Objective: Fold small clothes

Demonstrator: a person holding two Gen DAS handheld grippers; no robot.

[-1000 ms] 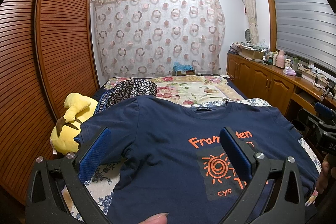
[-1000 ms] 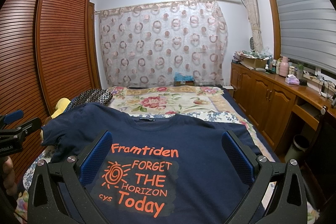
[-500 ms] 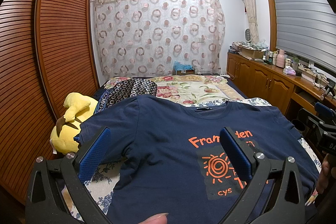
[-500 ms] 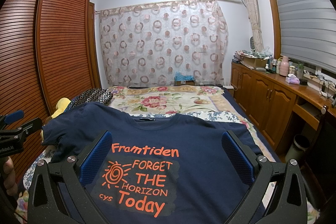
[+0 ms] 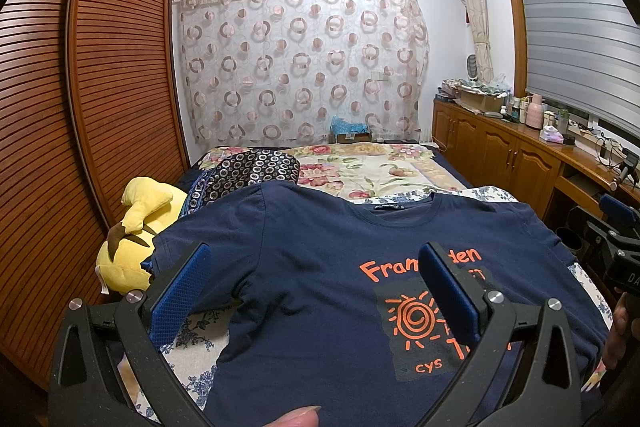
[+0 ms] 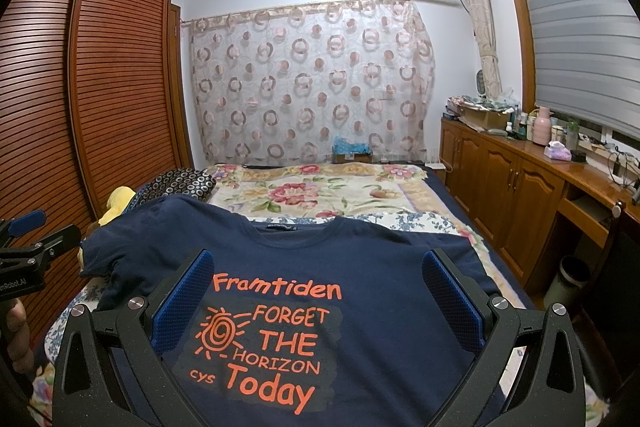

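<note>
A navy T-shirt [image 6: 360,259] is lying flat, print up, across the bed [image 6: 320,187], filling the lower centre. Both left tongs [image 5: 316,279] and right tongs [image 6: 318,285] are hovering above it, spread wide, gripping nothing.

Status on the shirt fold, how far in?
Done: navy T-shirt lies spread flat, print up, on the bed. In hand: nothing; left gripper and right gripper hover over it, jaws wide apart. Left: every fold, as both sleeves lie unfolded.
</note>
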